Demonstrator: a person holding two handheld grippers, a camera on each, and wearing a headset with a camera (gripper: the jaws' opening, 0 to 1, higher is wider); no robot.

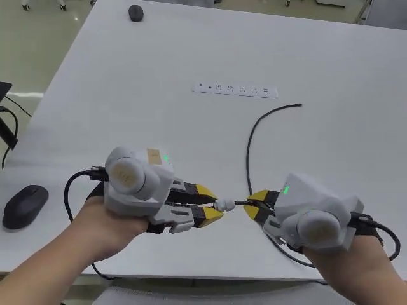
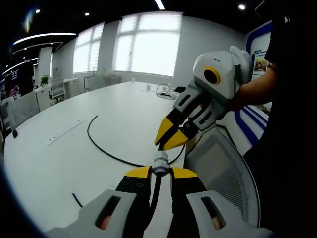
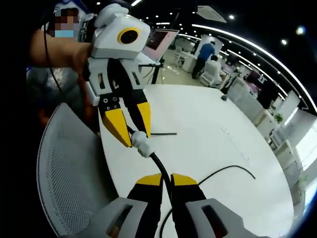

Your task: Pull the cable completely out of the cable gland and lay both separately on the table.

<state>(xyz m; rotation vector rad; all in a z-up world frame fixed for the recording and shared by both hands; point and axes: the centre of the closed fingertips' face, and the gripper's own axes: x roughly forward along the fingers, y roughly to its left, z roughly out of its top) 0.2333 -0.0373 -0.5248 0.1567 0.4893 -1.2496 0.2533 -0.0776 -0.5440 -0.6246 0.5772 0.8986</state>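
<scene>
1. Holding both tools low over the near edge of the tabletop [image 1: 159,63], tips facing each other and close together; left hand [image 1: 108,229] and right hand [image 1: 343,264] are each wrapped round a tool body from below.
2. Left tool [image 1: 213,207]: jaws closed down on the white cable gland [image 1: 224,204]. My left gripper view shows the gland sitting between the two yellow tips.
3. Right tool [image 1: 254,208]: jaws almost together, pinching the black cable [image 1: 249,136] just beside the gland. My right gripper view shows the cable running up between the tips to the gland.
4. Cable is not out of the gland. From my right tool it drops to the tabletop, curves away and ends with its free end near the power strip [image 1: 235,90].
5. Gland is off the tabletop, in the air between the two tools.
6. Counts: two tools, one gland, one cable, one power strip, one mouse [image 1: 24,204] at the left edge, one dark round object [image 1: 135,13] at the far end, one mesh chair [image 2: 223,163] below the tabletop edge.
</scene>
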